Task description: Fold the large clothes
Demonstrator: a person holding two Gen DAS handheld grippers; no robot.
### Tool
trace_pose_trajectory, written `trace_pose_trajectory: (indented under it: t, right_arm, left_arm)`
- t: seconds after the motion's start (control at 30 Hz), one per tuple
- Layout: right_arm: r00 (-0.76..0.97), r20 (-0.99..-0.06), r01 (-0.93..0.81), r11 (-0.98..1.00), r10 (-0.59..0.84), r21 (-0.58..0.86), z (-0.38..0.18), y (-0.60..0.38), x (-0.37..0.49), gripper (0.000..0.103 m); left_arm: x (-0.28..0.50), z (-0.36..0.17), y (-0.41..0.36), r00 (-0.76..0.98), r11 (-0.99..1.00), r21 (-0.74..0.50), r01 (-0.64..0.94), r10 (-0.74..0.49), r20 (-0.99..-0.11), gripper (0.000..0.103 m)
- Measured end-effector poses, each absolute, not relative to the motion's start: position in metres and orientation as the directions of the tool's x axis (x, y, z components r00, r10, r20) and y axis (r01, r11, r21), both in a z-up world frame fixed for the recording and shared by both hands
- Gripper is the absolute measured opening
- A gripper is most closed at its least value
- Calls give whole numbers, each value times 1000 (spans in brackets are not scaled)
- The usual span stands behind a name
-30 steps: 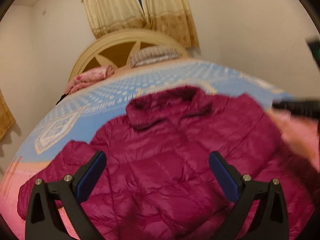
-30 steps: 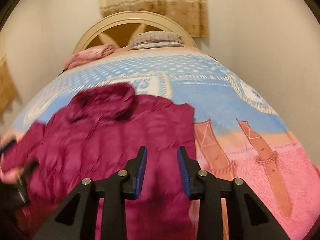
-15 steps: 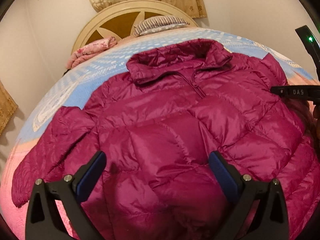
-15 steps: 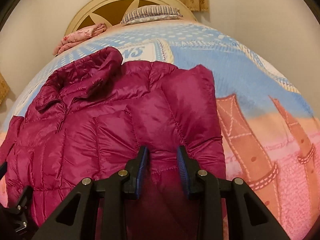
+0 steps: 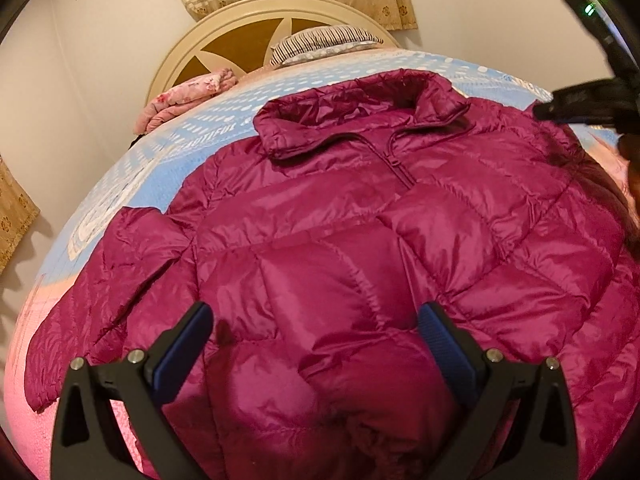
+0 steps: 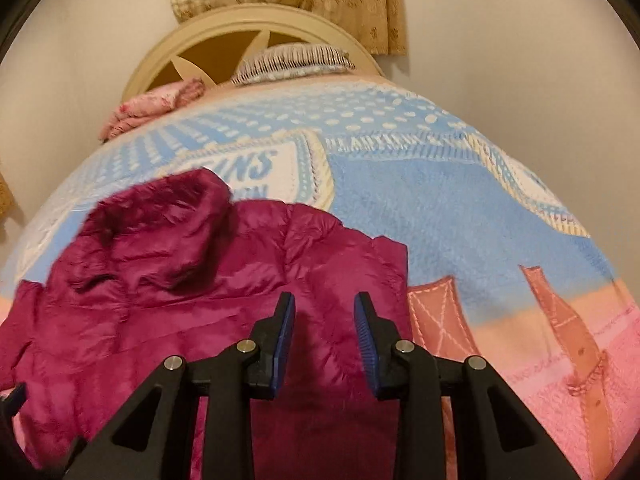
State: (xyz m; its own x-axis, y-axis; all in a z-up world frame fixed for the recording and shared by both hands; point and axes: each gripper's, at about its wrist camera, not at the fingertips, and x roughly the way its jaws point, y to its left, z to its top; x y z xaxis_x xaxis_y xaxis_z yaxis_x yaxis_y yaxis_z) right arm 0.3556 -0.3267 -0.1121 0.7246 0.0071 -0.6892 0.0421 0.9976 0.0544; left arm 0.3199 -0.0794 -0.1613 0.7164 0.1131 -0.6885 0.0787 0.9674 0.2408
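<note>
A magenta quilted puffer jacket (image 5: 360,240) lies face up on the bed, collar toward the headboard, zip closed, one sleeve spread out at the left. My left gripper (image 5: 316,332) is wide open just above the jacket's lower front, holding nothing. In the right wrist view the jacket (image 6: 180,280) lies left of centre. My right gripper (image 6: 324,320) hovers over the jacket's right edge with its jaws partly open and nothing between them. The right gripper also shows at the right edge of the left wrist view (image 5: 592,100).
The bed is covered by a blue, white and pink blanket (image 6: 440,208). A striped pillow (image 5: 324,40) and a folded pink quilt (image 5: 180,100) lie by the cream headboard (image 5: 240,28). Curtains hang behind. A wall runs along the bed's right side.
The left gripper drew back slightly, staying open. The right gripper lifted and pulled back from the jacket's right edge; its jaws opened a little wider. The jacket settled flat on the bed.
</note>
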Motion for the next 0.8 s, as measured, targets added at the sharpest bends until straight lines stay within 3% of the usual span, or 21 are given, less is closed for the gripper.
trace_pose_trajectory:
  t: [0.43, 0.53, 0.6, 0.8]
  right_arm:
    - [661, -750, 67, 993, 28, 97, -152, -336, 373, 30]
    - [650, -760, 59, 996, 13, 67, -138, -331, 371, 30]
    - [667, -742, 28, 993, 64, 111, -115, -327, 353, 30]
    - [690, -712, -124, 990, 133, 64, -88, -278, 284, 30]
  left_arm:
    - [324, -165, -81, 708, 965, 248, 87, 115, -697, 103]
    - [325, -165, -79, 703, 968, 236, 87, 108, -703, 103]
    - [325, -165, -78, 701, 970, 227, 88, 102, -706, 103]
    - [326, -166, -77, 700, 971, 224, 88, 100, -707, 103]
